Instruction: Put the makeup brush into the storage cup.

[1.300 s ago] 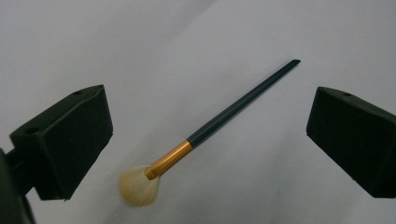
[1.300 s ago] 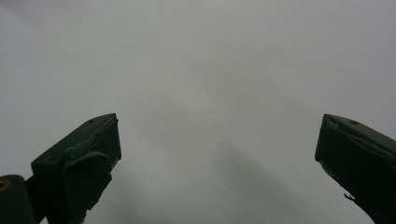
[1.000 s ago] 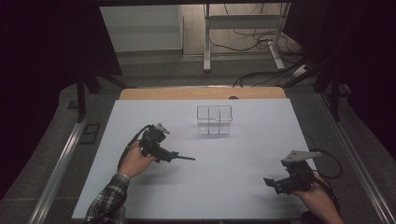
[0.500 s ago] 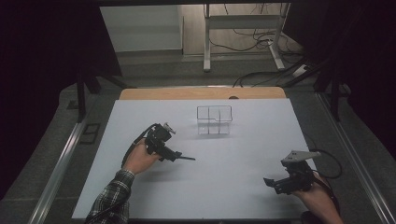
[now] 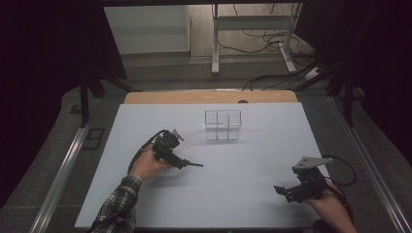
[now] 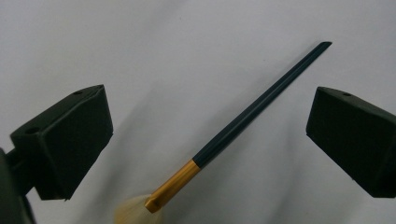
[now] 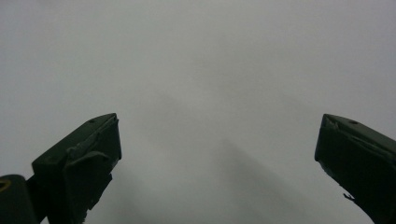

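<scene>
White sheet (image 5: 252, 160) covers the table, wooden edge (image 5: 209, 97) beyond.

A white-topped desk in a dim room, dark on both sides.

The desk (image 5: 252, 194) carries a white sheet, and a strip of bare wood (image 5: 209, 97) shows at its far edge. Grey floor (image 5: 160, 73) runs around it, with metal rails (image 5: 58, 179) along the left and right sides. Beyond the far edge a pale wall panel (image 5: 148, 29) catches the light, and beside it stand the white legs of a metal frame (image 5: 252, 34) on a wooden floor, with black cables (image 5: 272, 77) trailing loosely across it. Deep shadow covers the upper corners.
</scene>
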`<action>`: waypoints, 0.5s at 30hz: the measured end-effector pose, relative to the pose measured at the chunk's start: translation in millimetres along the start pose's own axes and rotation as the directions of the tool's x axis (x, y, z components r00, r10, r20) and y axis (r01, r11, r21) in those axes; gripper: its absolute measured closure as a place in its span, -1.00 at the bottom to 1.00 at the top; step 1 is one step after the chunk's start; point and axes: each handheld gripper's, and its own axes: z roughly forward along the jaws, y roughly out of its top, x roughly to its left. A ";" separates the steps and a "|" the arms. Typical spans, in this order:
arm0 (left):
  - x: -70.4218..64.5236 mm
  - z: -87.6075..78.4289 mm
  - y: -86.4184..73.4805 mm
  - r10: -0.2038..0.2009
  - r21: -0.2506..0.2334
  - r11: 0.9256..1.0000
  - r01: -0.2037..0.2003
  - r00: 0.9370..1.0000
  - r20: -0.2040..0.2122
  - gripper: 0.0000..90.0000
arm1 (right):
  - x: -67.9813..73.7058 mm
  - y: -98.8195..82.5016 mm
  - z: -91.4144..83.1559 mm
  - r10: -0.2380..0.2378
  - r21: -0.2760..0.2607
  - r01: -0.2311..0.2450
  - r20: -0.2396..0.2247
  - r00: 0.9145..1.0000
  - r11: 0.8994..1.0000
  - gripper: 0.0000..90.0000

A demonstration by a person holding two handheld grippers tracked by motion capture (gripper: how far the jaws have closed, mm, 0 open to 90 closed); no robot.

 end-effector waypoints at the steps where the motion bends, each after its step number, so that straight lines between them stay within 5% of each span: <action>1: -0.3 1.2 -0.1 0.001 0.004 1.000 -0.001 1.000 -0.005 -0.96 | -0.1 0.0 0.0 -0.001 0.001 0.001 0.000 1.000 1.000 -0.98; 15: -1.4 12.9 -1.6 0.019 0.048 0.999 -0.018 1.000 -0.018 -0.92 | 0.9 -0.2 0.6 -0.007 0.010 0.007 -0.003 1.000 1.000 -0.97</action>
